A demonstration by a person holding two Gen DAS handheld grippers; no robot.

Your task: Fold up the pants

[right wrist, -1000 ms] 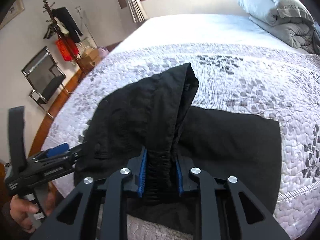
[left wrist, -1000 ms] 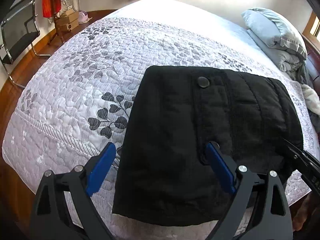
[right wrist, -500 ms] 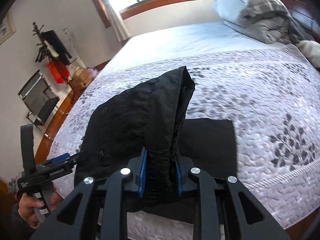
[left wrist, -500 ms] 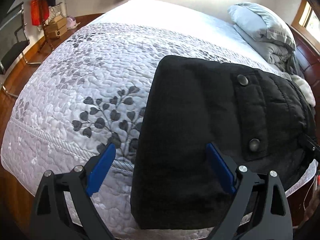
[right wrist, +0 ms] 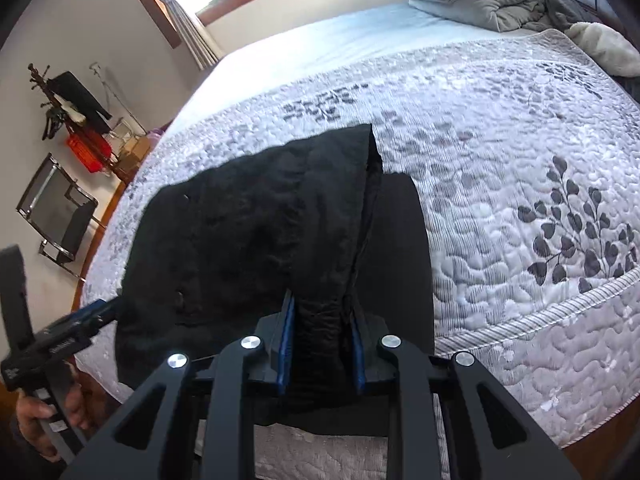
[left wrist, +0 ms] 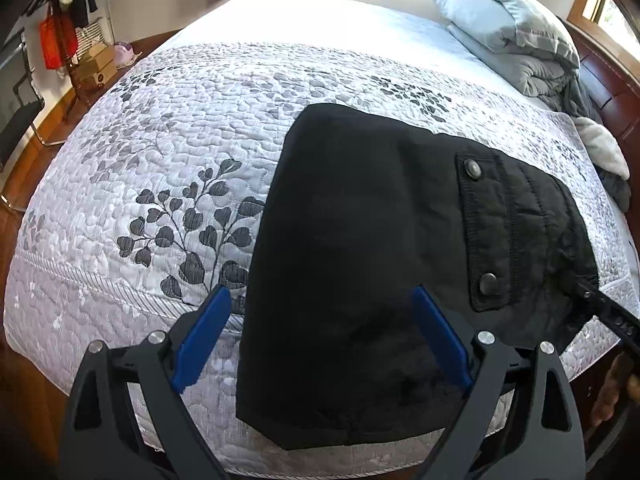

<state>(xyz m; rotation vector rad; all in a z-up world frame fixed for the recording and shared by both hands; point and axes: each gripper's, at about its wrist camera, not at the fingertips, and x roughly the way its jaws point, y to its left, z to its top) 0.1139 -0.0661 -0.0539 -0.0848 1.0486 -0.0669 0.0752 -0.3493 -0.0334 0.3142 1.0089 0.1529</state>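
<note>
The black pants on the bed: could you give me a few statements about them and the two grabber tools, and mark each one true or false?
1. The right gripper is clamped on a bunched part of the black pants. True.
2. The left gripper is pinching the pants too. False: its jaws are wide open, with nothing held between them.
3. The pants lie on a quilted bedspread with a grey leaf print. True.
4. The pocket flap has two snap buttons. True.
5. The pants hang over the chair. False: they lie on the bed, with the waist end lifted by the right gripper.
</note>
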